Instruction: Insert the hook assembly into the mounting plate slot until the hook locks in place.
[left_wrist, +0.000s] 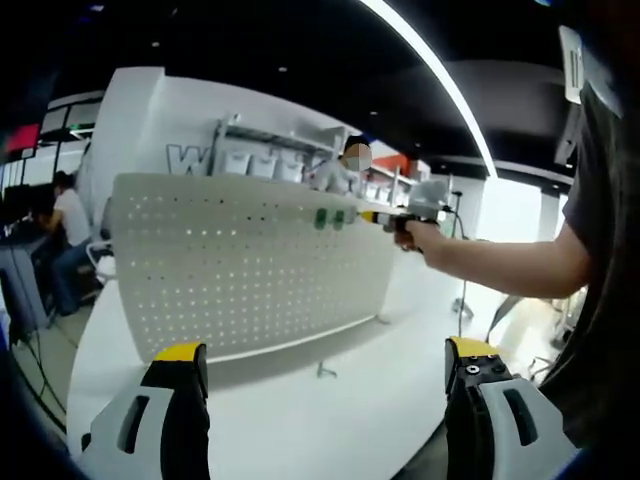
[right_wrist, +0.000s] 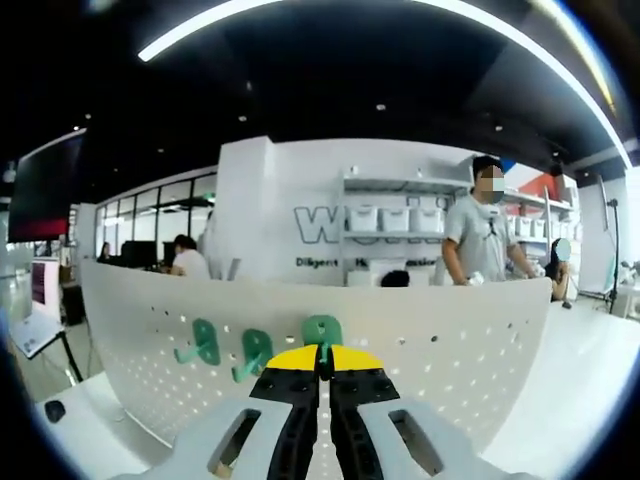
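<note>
A white perforated mounting plate (left_wrist: 240, 270) stands upright on a white table (left_wrist: 340, 400). In the right gripper view the plate (right_wrist: 450, 350) is close, with two green hooks (right_wrist: 203, 340) (right_wrist: 253, 352) hanging on it. My right gripper (right_wrist: 322, 362) is shut on a third green hook (right_wrist: 322, 330), held against the plate's upper part. In the left gripper view that right gripper (left_wrist: 368, 215) shows in a person's hand at the plate's top right, beside green hooks (left_wrist: 321, 218). My left gripper (left_wrist: 325, 350) stands open and empty, in front of the plate.
A person's arm (left_wrist: 500, 265) reaches in from the right. Behind the plate are shelves with white bins (right_wrist: 395, 220), a standing person (right_wrist: 485, 240) and a seated person (left_wrist: 70, 225) at desks. The table's edge (left_wrist: 75, 360) curves off at left.
</note>
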